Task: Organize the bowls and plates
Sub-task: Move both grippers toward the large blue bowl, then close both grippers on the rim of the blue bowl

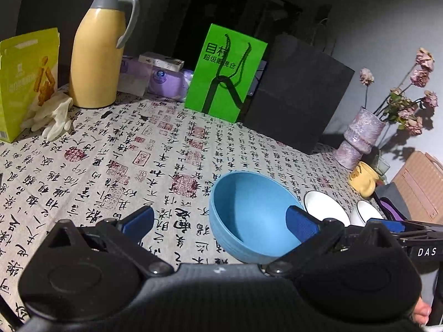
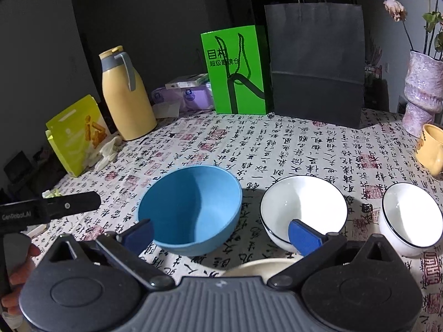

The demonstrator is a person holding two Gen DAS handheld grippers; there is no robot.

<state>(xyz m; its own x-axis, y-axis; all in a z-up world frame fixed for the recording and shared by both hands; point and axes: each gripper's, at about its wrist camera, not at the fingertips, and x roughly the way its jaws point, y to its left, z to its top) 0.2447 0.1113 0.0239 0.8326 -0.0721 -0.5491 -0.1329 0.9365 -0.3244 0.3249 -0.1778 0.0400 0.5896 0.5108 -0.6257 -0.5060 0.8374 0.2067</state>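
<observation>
Blue bowl (image 2: pixel 191 210) sits upright on the calligraphy tablecloth (image 2: pixel 290 144), roughly mid-table, nothing in it. Just to its right, apart but close, a larger white bowl (image 2: pixel 303 207) with a dark rim, then a smaller white bowl (image 2: pixel 412 218) beyond that, near but not touching. A pale plate edge (image 2: pixel 260 267) shows just under the right gripper body, mostly hidden, so I can't say how it lies. Right gripper (image 2: pixel 221 231) is spread wide, holding nothing: its left finger lies over the blue bowl's near-left rim in that view, its right finger over the near rim of the larger white bowl, so the gap between the two bowls falls between the fingers. Contact vs. hovering I can't tell from here. Left gripper (image 1: pixel 221 221) is also spread and empty; from its camera the blue bowl is ahead and off to the right, with the right finger overlapping the bowl's near-right rim and the left finger over bare cloth. Key relation: bowls run in a row left to right, blue at the left end, so the left gripper is the natural one for blue and the right one for the whites; bowls are round, so no long axis to align, only a rim to pinch. My read: grasp not started, stacking not begun. Risk is a finger clipping the neighbouring rim. Thermos (image 2: pixel 124 94), green bag (image 2: pixel 235 72), black bag (image 2: pixel 315 63), vase (image 2: pixel 420 94), yellow mug (image 2: pixel 432 146) stand well back.
</observation>
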